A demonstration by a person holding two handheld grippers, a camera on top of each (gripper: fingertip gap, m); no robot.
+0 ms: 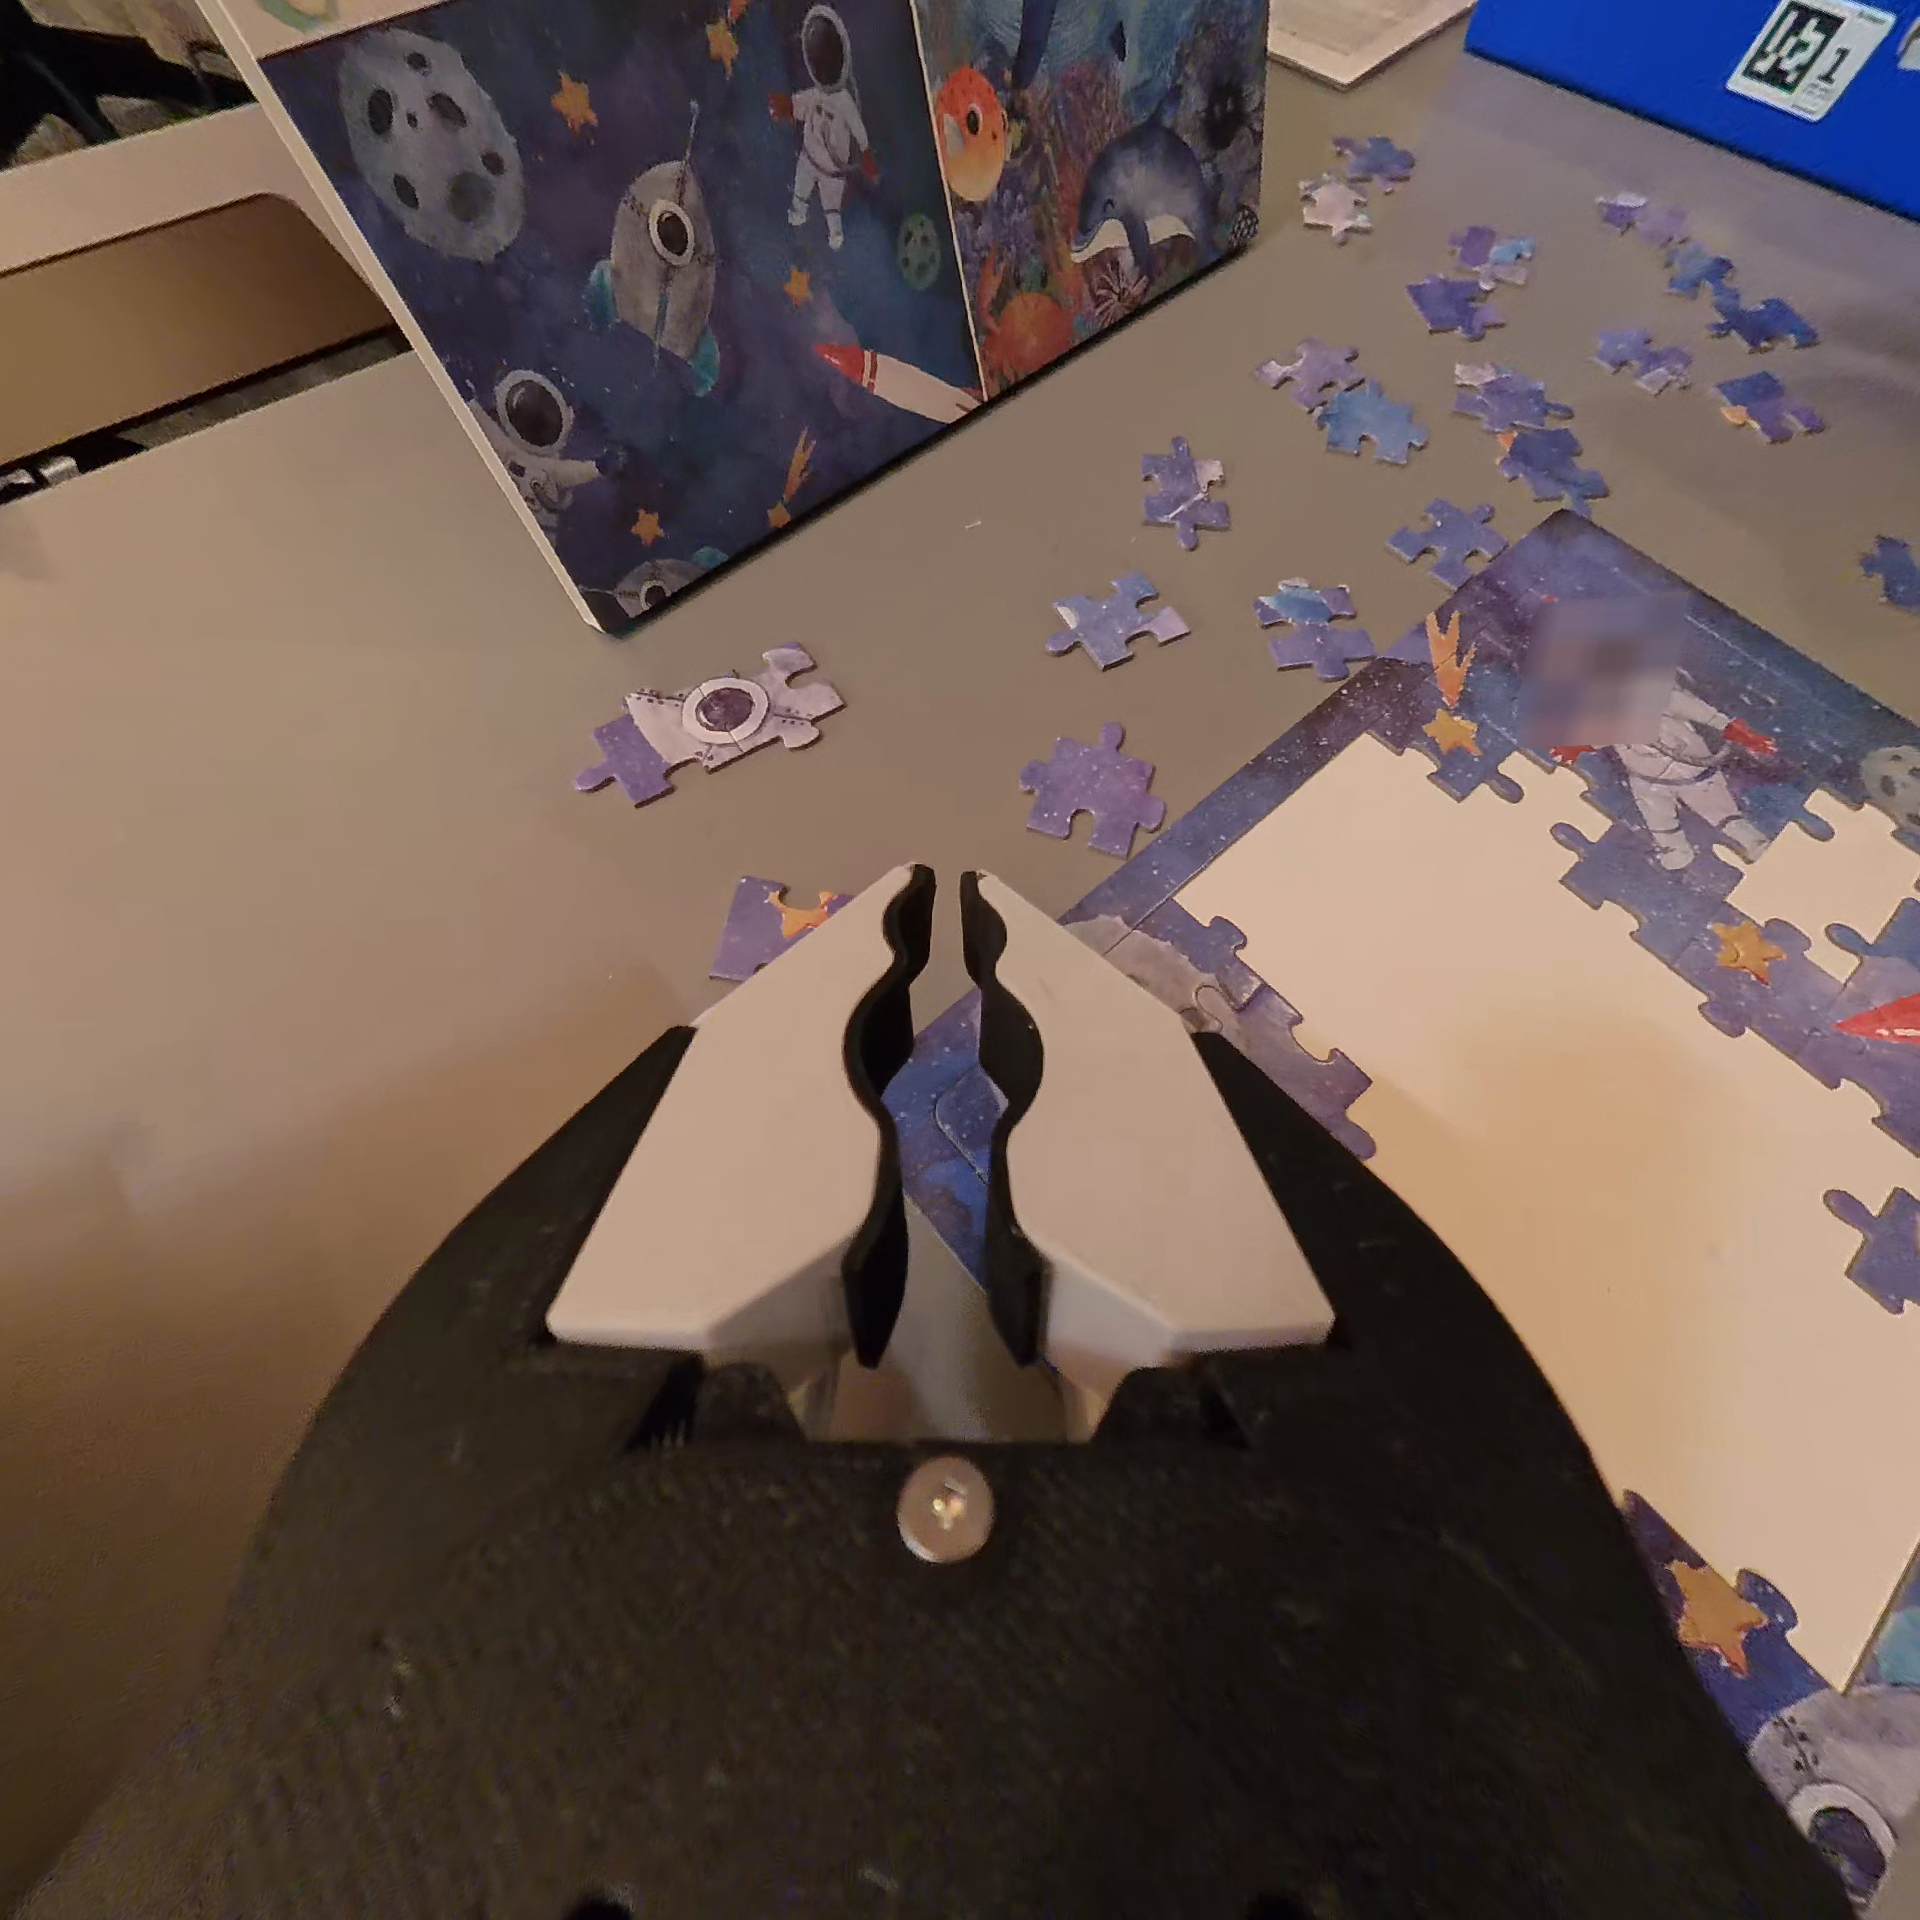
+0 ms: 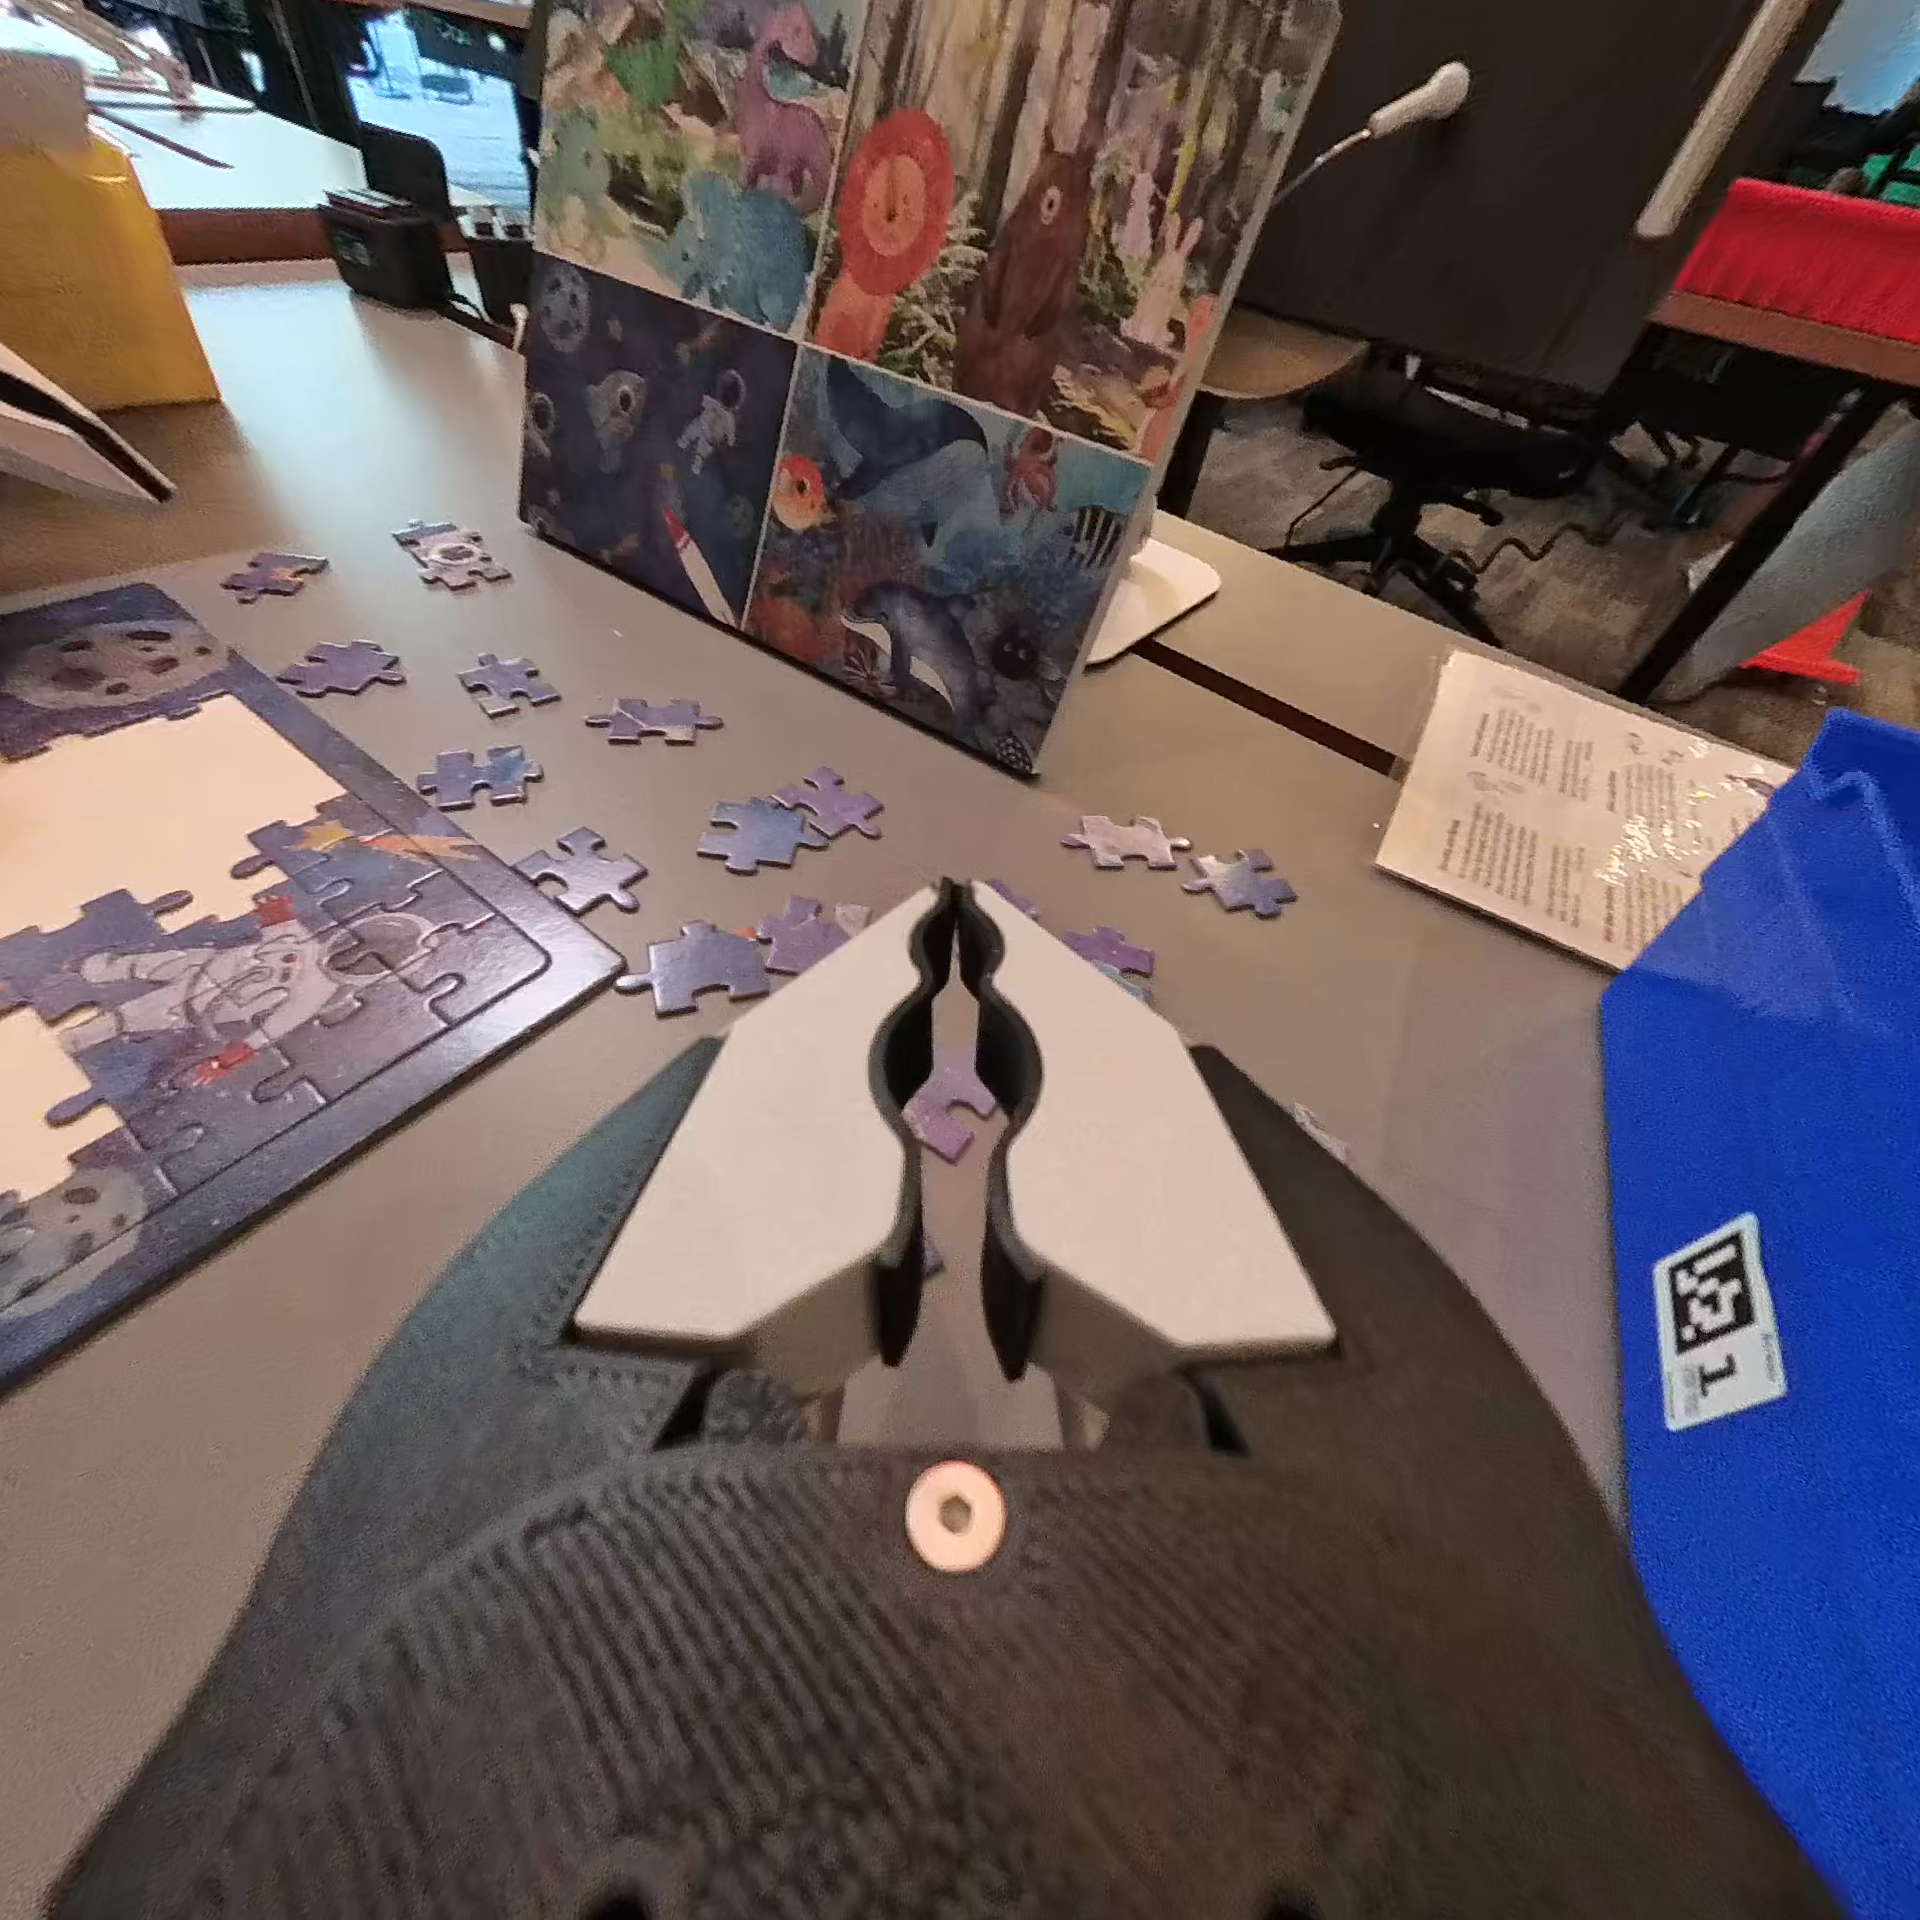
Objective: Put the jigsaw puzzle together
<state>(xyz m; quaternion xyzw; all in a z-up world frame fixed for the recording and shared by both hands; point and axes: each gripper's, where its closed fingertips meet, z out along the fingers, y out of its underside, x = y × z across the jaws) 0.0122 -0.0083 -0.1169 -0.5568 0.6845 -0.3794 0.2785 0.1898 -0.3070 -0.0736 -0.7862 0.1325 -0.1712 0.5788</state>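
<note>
1. Two tongs hang over a grey surface (image 1: 260, 935) strewn with purple and blue jigsaw pieces.
2. Left tongs (image 1: 945, 883) are nearly closed, with only a thin slit between the black pads (image 1: 904, 935), and nothing sits in that slit at the tips.
3. Their tips hover over the near corner of a half-built space puzzle (image 1: 1299, 748), whose cream middle is still bare; a loose piece with an orange star (image 1: 774, 920) lies partly hidden just left of the left finger.
4. Ahead of them lie a joined pair of pieces showing a round porthole (image 1: 717, 717) and a single purple piece (image 1: 1091, 790).
5. Right tongs (image 2: 954, 891) are closed tip to tip, the pads meeting on nothing.
6. They hover above a cluster of loose pieces (image 2: 717, 966), with one pale purple piece (image 2: 951, 1107) visible on the surface through the gap lower down between the fingers, not gripped.
7. Behind stands a picture box (image 2: 831, 416) with space, sea and animal scenes.
8. To the right sit a printed sheet (image 2: 1558, 821) and a blue bin (image 2: 1766, 1039) bearing a square marker sticker.
</note>
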